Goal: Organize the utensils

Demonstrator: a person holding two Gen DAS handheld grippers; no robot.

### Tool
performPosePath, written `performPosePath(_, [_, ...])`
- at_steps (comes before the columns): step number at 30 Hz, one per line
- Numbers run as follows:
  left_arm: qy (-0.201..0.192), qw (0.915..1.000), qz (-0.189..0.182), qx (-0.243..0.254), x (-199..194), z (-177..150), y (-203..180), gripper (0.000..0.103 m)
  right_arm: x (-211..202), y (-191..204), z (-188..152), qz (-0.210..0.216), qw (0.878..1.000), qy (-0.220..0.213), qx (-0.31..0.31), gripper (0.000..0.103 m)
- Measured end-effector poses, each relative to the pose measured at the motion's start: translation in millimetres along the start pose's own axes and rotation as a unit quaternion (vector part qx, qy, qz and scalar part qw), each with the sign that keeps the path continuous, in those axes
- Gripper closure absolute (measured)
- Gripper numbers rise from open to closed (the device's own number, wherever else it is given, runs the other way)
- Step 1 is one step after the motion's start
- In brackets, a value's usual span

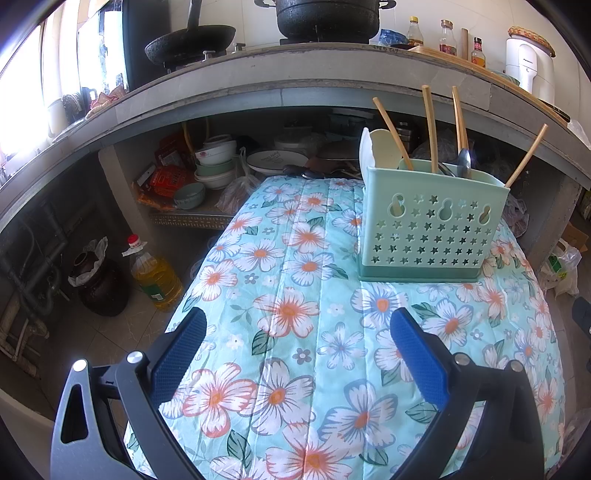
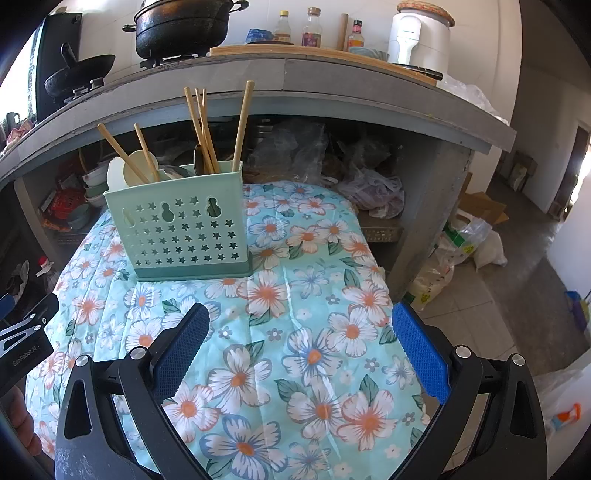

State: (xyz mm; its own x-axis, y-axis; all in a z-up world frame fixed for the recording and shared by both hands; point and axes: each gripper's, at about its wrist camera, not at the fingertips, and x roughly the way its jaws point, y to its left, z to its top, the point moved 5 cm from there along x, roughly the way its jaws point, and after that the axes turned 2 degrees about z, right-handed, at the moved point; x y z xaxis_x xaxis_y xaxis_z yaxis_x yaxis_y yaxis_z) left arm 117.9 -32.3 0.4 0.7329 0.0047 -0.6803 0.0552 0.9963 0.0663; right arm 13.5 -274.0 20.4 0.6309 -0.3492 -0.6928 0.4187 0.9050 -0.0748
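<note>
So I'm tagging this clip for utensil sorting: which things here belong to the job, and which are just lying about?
Belongs to the job:
green utensil holder
wooden chopsticks
pale spoons
left gripper, open
right gripper, open

Just lying about:
black pot
wok
sauce bottles
oil bottle
stacked bowls

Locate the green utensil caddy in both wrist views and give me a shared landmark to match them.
Left wrist view: the green utensil caddy stands upper right of centre on the floral cloth.
Right wrist view: the caddy stands upper left of centre on the same cloth.
Shared landmark: the black pot on the counter behind the caddy.
</note>
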Motion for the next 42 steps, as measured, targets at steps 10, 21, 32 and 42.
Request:
performPosePath(10, [0.000,1.0000,0.000,0.000,-0.3,-0.3,-0.2,0.006,-0.8,0.2,-0.2,0.001,1.000,0.000,0.000,0.008])
performPosePath(21, [0.001,1.0000,0.000,0.001,-0.4,-0.5,0.0,0.005,-1.4,0.8,-0.9,0.002,1.000,0.000,0.000,0.008])
performPosePath(32, [0.000,1.0000,0.001,0.003,-0.8,-0.5,1.6,0.006,-3.6,7.8,-0.2,0.007,1.000,-0.001,-0.007,0.008])
performPosePath(42, [-0.001,1.0000,0.001,0.003,-1.1,0.5,1.6,0.005,-4.8,5.7,3.2,0.010,1.000,-0.004,-0.009,0.008])
